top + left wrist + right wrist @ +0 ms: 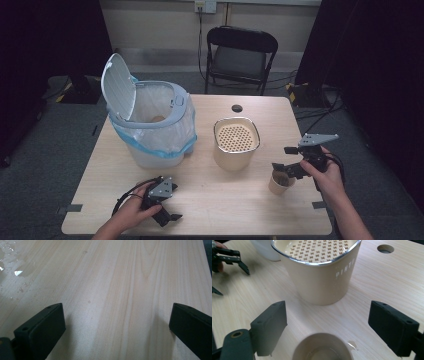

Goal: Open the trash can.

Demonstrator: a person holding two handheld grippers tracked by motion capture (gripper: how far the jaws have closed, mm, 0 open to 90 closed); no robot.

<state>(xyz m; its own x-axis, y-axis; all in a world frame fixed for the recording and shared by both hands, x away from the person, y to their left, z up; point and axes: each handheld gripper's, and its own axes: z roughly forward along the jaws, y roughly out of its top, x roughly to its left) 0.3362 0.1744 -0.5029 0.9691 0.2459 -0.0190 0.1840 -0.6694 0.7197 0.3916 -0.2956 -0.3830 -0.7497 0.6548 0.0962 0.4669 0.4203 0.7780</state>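
Left gripper [167, 212], jaws wide, rests low on bare table [225, 210]. White bin [150, 125] at 10 o'clock, lid up. Beige canister [236, 142] centre — unobstructed. Right gripper [285, 170] spread open around paper cup [279, 184] at 4 o'clock.

The table [240, 197] carries one paper cup [278, 184], one beige strainer canister [236, 142], and one lidded bin [150, 120] with one plastic liner; one folding chair [241, 55] stands behind; two grippers.
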